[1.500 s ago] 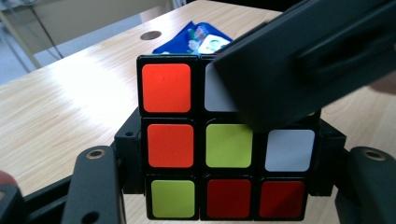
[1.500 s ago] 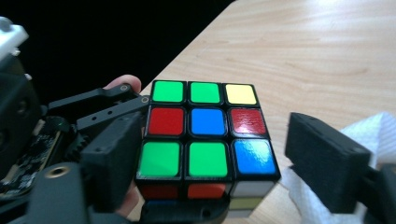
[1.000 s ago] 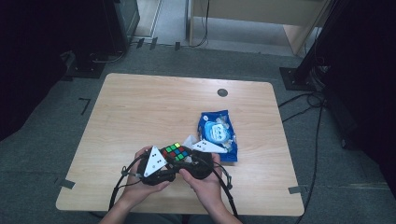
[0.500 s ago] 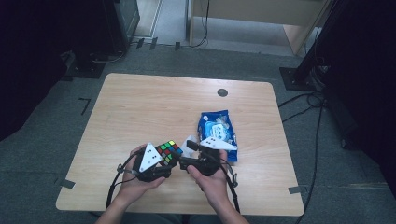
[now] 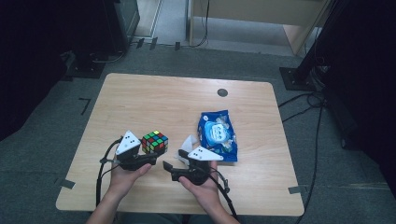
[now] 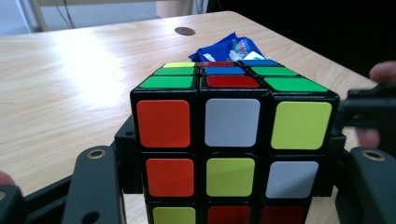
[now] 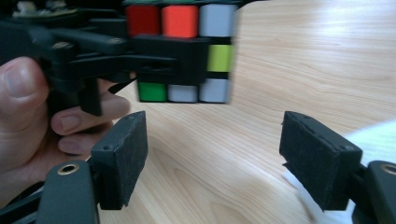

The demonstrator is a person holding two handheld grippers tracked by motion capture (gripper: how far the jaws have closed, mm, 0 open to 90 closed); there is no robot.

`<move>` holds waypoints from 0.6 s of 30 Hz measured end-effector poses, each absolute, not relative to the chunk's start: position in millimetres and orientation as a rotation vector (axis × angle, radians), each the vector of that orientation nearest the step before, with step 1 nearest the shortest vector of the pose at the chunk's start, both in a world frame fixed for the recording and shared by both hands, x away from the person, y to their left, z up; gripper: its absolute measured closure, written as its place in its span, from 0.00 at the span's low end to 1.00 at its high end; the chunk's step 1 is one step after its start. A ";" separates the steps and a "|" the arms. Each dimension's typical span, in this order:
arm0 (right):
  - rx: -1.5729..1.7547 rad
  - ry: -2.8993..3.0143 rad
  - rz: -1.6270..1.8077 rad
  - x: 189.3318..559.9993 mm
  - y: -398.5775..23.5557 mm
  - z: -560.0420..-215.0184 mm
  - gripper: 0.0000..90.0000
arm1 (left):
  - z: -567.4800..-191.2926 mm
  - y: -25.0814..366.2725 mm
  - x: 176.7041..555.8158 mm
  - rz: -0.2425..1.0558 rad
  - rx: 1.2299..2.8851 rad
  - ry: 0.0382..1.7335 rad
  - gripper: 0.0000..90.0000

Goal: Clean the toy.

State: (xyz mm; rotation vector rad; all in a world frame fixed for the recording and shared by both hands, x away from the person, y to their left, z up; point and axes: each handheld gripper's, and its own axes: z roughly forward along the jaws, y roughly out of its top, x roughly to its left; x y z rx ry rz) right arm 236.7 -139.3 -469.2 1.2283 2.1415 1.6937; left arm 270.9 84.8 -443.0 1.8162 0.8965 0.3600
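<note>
A scrambled colour cube (image 5: pixel 154 141) is held just above the wooden table (image 5: pixel 163 102) near its front edge. My left gripper (image 5: pixel 150 156) is shut on it, one jaw pressing on each side of the cube (image 6: pixel 232 140). My right gripper (image 5: pixel 173 161) is a little to the right of the cube and apart from it. In the right gripper view its jaws (image 7: pixel 212 158) have just been opening and stand wide with only bare table between them. Beyond them, the cube (image 7: pixel 187 51) shows in the other gripper's jaws.
A blue snack bag (image 5: pixel 217 135) lies flat just beyond my right gripper, with something white (image 5: pixel 189 142) at its near left corner. A dark round grommet (image 5: pixel 222 92) sits near the table's far edge. Cables trail from both grippers over the front edge.
Both grippers were together at the cube. Now the left one has drawn left with the cube, and the right one has come off it and dropped lower.
</note>
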 end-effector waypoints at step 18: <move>1.214 1.998 1.668 231.4 -121.0 -473.2 0.37 | -445.1 59.2 262.7 0.267 1.811 0.858 0.38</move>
